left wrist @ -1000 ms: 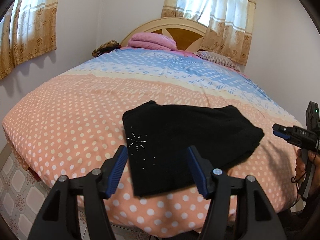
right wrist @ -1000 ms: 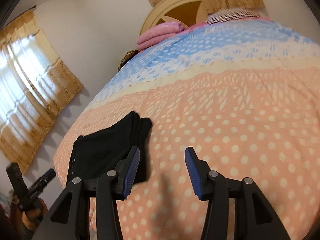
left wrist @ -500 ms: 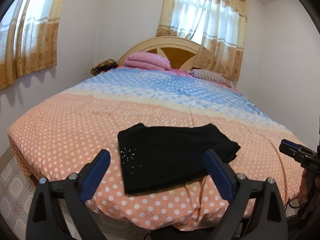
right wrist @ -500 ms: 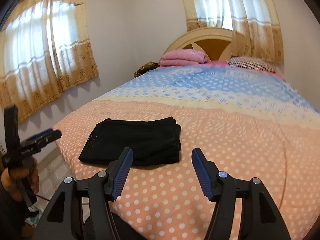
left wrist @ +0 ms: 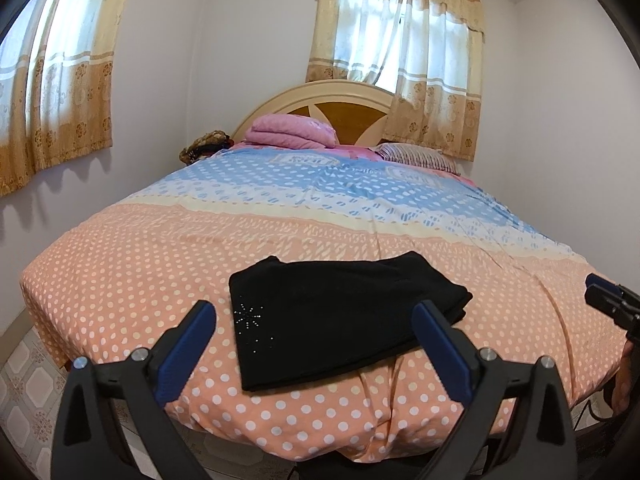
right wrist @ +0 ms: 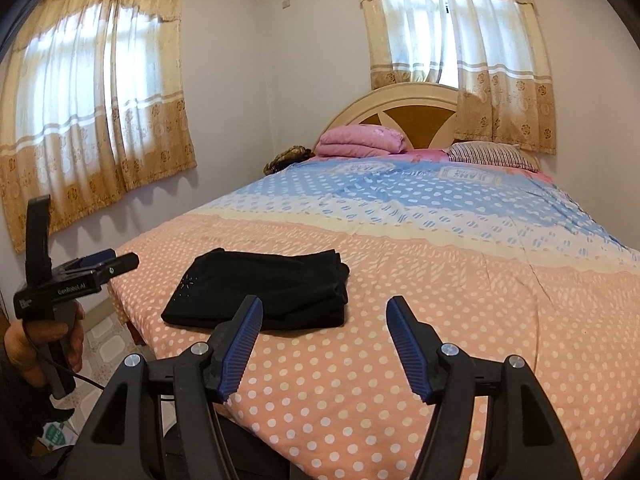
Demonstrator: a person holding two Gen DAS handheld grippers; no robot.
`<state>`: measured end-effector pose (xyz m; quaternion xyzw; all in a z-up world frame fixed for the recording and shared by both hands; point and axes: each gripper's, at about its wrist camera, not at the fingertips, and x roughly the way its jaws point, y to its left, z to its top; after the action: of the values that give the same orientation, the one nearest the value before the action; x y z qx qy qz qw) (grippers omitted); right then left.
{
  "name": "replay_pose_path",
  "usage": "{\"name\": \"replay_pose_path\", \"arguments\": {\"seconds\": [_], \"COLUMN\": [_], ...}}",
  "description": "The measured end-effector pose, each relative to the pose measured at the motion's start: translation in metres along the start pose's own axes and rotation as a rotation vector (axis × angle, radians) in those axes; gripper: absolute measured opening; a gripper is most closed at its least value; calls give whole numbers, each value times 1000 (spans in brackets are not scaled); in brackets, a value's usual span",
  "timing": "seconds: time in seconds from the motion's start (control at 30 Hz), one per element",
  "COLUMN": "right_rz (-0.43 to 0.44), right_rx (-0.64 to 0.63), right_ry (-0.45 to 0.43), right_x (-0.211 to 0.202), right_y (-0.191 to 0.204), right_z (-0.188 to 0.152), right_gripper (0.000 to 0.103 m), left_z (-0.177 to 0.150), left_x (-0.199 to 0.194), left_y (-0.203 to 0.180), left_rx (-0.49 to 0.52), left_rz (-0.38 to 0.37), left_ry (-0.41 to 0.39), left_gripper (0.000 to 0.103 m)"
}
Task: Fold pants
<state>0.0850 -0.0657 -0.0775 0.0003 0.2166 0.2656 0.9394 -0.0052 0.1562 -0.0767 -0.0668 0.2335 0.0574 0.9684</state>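
The black pants (left wrist: 336,316) lie folded into a flat rectangle near the foot of the bed, with a small sparkly star at their left end. They also show in the right wrist view (right wrist: 264,288). My left gripper (left wrist: 316,348) is open wide and empty, held back from the bed's edge in front of the pants. My right gripper (right wrist: 324,344) is open and empty, held back to the right of the pants. Each gripper shows at the edge of the other's view: the right gripper (left wrist: 612,304), the left gripper (right wrist: 104,264).
The bed (left wrist: 160,264) has a dotted orange and blue cover. A pink folded blanket (left wrist: 292,132), a striped pillow (left wrist: 416,156) and a wooden headboard (left wrist: 344,108) stand at the far end. Curtained windows are on both walls. Tiled floor (left wrist: 24,376) lies to the left.
Both grippers have pulled back and risen away from the bed. The left gripper's jaws opened wider. The pants have stayed in place.
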Motion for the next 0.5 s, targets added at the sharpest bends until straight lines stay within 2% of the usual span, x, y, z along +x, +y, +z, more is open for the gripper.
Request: {"name": "replay_pose_path", "arguments": {"seconds": [0.5], "right_rz": [9], "right_rx": [3], "right_ry": [7], "right_x": [3], "right_y": [3], "right_z": [-5], "right_gripper": [67], "left_z": [-2], "left_x": [2], "left_y": [-4], "left_rx": [5], "left_rz": [2], "left_ry": [12], "left_gripper": [101]}}
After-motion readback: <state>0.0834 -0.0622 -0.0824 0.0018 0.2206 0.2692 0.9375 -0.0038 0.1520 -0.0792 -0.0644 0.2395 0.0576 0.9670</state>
